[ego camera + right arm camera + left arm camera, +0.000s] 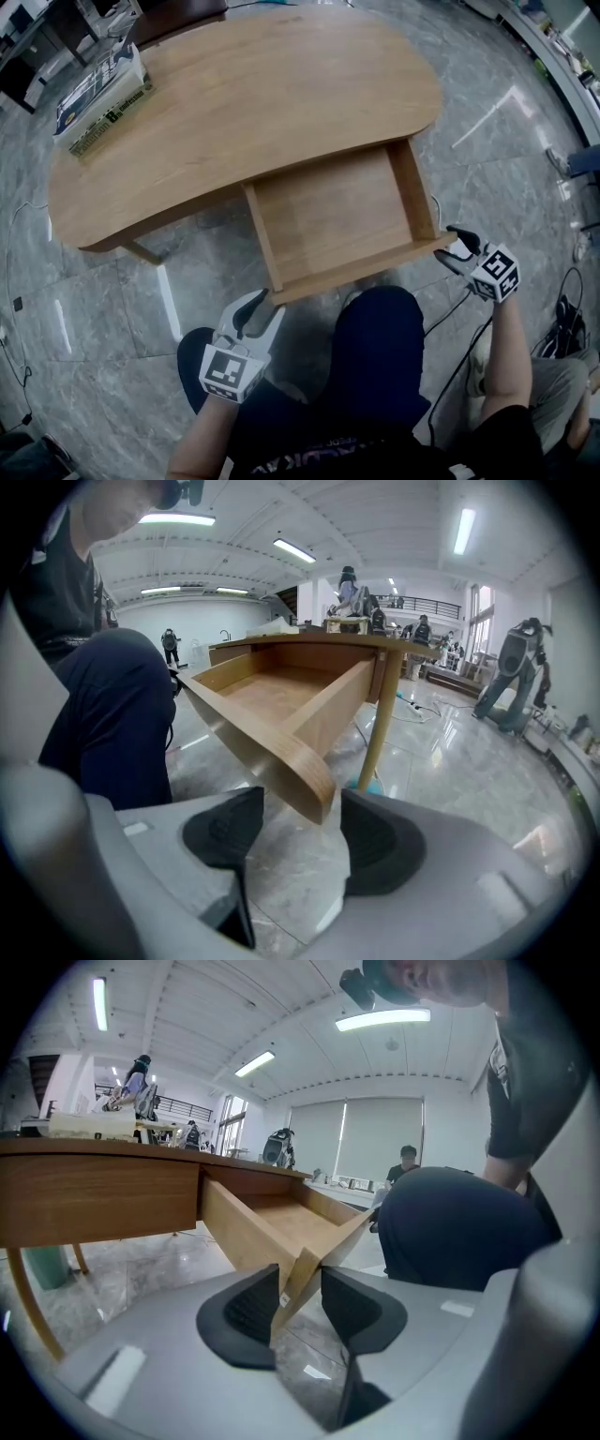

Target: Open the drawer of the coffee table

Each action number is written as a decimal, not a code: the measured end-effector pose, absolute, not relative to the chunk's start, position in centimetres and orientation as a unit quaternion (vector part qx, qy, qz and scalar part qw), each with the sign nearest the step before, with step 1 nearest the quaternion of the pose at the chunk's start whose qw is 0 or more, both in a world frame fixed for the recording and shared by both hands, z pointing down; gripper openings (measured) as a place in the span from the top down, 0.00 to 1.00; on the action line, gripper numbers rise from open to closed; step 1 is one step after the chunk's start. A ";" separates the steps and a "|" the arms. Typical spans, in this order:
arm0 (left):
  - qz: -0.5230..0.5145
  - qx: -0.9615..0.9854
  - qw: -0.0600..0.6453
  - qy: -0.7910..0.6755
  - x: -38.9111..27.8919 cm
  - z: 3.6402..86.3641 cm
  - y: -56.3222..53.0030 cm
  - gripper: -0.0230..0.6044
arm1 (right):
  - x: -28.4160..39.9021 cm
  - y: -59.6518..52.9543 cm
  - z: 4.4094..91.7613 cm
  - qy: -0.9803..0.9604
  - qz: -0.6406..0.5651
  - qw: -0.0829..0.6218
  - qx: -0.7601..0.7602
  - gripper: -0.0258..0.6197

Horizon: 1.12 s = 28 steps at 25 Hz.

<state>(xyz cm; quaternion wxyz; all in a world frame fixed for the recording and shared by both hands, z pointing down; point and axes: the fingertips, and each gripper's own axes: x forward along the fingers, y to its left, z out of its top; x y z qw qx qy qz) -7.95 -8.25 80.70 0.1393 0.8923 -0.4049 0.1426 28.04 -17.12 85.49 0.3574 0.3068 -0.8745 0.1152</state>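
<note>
The wooden coffee table has its drawer pulled well out toward me, and the drawer is empty. My left gripper sits at the left end of the drawer front. In the left gripper view that corner pokes between the pads with a gap on the right side, so the left gripper is open. My right gripper is at the front's right end. There the rounded corner hangs between and just above the spread pads, untouched, and the right gripper is open.
A printed box lies on the table's far left corner. The person's dark-trousered knees are right below the drawer front. A table leg stands beyond the drawer's right side. Cables lie on the marble floor at the right.
</note>
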 end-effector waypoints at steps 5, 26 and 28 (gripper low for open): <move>0.086 0.893 0.141 -0.418 -9.4 76.7 -7.8 0.73 | 28.4 -16.0 79.7 -0.893 0.096 0.271 0.347 0.57; 0.193 0.875 0.054 -0.440 -11.6 64.5 -12.8 0.96 | 14.1 -19.2 67.3 -0.923 0.156 0.222 0.272 0.96; 0.203 0.877 0.076 -0.429 -11.3 61.7 -11.8 0.96 | 13.8 -18.0 65.2 -0.918 0.175 0.241 0.262 0.96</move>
